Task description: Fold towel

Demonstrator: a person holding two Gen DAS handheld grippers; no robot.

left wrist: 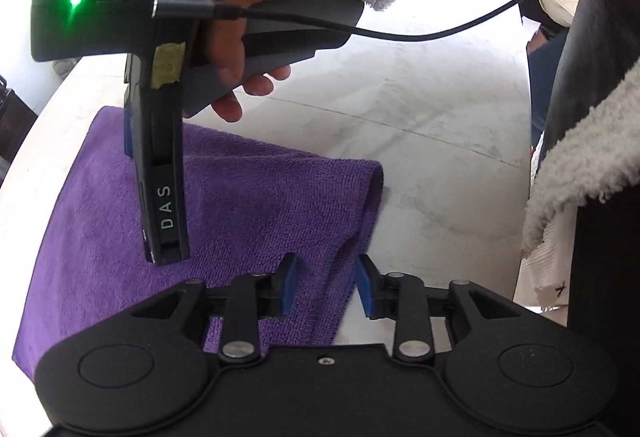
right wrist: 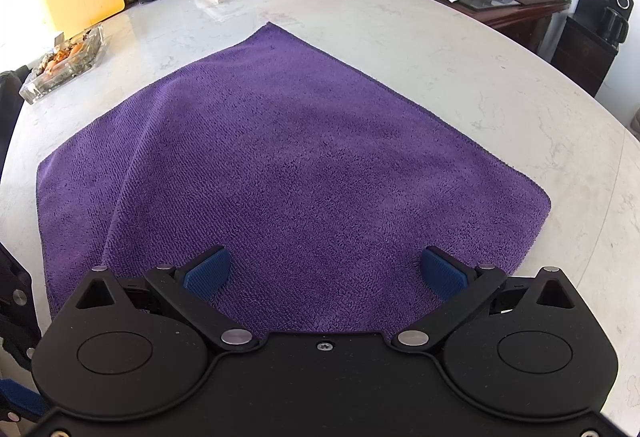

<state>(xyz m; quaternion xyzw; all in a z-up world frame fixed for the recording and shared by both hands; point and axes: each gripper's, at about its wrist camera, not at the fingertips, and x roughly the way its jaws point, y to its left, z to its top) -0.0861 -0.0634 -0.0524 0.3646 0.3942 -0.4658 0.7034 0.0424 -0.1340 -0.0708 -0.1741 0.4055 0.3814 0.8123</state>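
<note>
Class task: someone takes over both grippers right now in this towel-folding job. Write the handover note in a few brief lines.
Left gripper: jaws part open over the towel's edge, pads not pressing on it.
Right gripper: jaws wide open, empty, poised just above the towel; held by a hand.
Towel: lies on the white table, one edge doubled over into a fold in the left wrist view, so at least one fold seems done.
Left: pick up an edge or corners, fold again, flatten.
</note>
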